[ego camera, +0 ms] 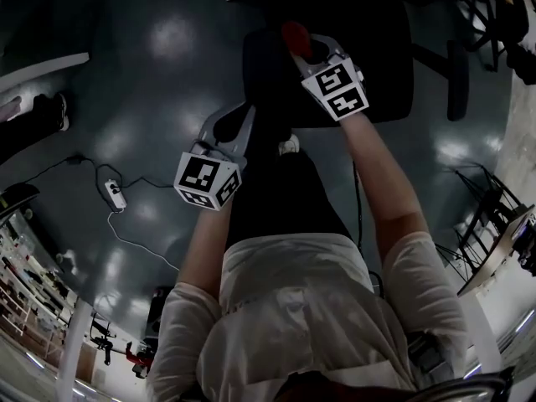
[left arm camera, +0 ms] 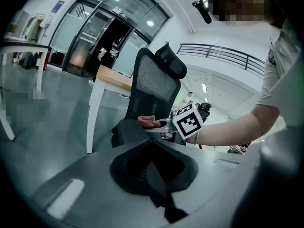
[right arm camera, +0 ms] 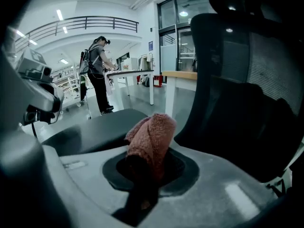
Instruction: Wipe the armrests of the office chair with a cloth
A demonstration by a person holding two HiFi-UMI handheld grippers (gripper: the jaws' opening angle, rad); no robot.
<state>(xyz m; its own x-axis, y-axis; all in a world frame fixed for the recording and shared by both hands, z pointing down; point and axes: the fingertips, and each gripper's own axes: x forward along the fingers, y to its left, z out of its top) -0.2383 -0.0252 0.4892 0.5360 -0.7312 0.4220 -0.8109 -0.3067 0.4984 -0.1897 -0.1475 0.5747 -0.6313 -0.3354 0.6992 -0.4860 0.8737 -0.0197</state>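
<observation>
The black office chair has a mesh back and a headrest. My right gripper is shut on a reddish cloth. In the left gripper view the cloth rests on the chair's near armrest, and the right gripper is beside it. Seen from the head, the cloth is over the chair's left side. My left gripper hangs lower left of the chair, off the armrest. Its jaws look closed with nothing in them. The armrest runs dark under the cloth.
A power strip and its cable lie on the grey floor at the left. A white-legged desk stands behind the chair. Dark frames crowd the right side. A person stands at a far table.
</observation>
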